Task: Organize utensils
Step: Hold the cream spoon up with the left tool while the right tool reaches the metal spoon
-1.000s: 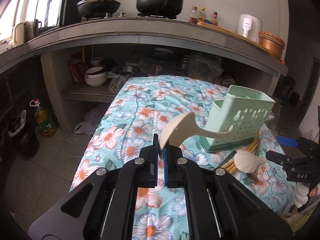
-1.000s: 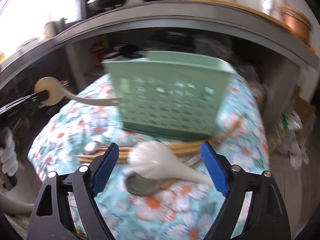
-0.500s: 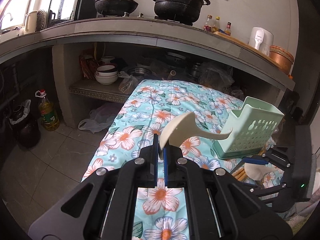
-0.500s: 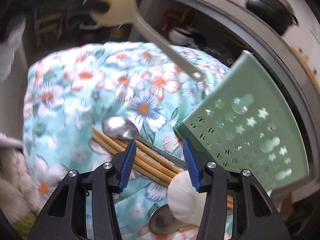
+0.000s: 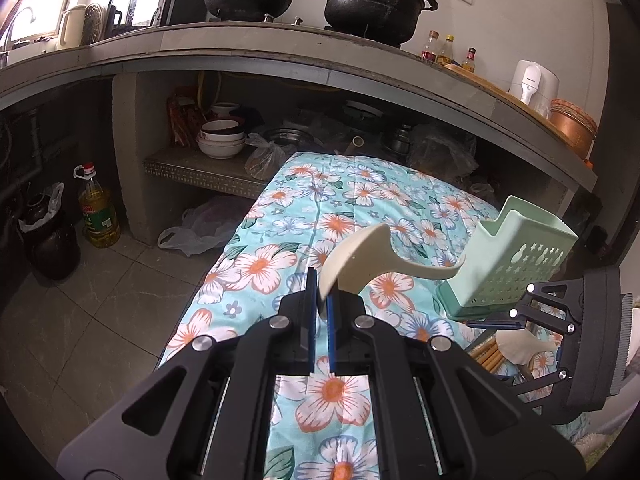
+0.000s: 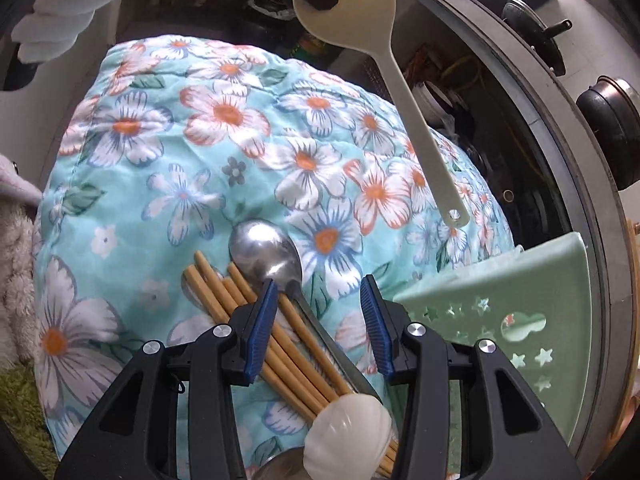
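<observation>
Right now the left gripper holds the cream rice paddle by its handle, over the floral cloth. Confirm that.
Not quite: the left gripper grips the cream rice paddle by its blade; the handle sticks out free, as the right wrist view shows. It is over the floral cloth.

Grey-tiled floor, concrete counter

Right gripper: moved down over the chopsticks, fingers closer together now.
Rice paddle: handle tip now nearer the green holder.
</observation>
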The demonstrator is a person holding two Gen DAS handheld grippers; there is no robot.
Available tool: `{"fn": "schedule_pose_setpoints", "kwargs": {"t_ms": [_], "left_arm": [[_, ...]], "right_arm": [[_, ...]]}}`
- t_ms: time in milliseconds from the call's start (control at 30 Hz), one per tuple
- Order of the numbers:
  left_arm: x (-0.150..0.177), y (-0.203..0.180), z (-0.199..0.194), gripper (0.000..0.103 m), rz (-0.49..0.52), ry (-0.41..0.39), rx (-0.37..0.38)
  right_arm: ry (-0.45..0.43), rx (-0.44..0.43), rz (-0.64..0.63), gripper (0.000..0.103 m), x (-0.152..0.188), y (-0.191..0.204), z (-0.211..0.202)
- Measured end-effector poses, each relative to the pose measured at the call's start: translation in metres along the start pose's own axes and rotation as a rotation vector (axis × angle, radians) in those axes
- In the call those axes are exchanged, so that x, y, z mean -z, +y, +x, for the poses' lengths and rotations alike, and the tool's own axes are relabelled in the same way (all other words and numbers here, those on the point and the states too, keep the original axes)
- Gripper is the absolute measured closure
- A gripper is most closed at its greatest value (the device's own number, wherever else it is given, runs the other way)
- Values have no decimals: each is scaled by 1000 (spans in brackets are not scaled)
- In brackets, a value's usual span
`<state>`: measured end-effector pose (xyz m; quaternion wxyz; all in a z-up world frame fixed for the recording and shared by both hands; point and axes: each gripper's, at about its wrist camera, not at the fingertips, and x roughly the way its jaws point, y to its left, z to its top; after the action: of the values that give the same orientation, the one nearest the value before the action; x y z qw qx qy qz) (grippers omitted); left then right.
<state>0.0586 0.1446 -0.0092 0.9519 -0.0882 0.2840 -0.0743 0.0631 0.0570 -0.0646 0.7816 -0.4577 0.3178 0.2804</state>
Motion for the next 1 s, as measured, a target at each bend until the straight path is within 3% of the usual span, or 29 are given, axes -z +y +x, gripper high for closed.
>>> {"fn": "schedule_pose_setpoints", "kwargs": {"t_ms": [267, 467, 600, 1000], "left_arm": [[0, 3, 1, 100, -2, 4, -3], [0, 4, 2, 100, -6, 6, -2], [2, 5, 3, 100, -10, 5, -3], [3, 8, 4, 100, -21, 7, -5]], "right_arm": [[-29, -1, 10, 62, -7, 1, 2], [13, -45, -113, 62, -3, 17, 3], [10, -17, -150, 62, -5, 22, 7], [-31, 67, -39, 70, -18, 6, 9]]}}
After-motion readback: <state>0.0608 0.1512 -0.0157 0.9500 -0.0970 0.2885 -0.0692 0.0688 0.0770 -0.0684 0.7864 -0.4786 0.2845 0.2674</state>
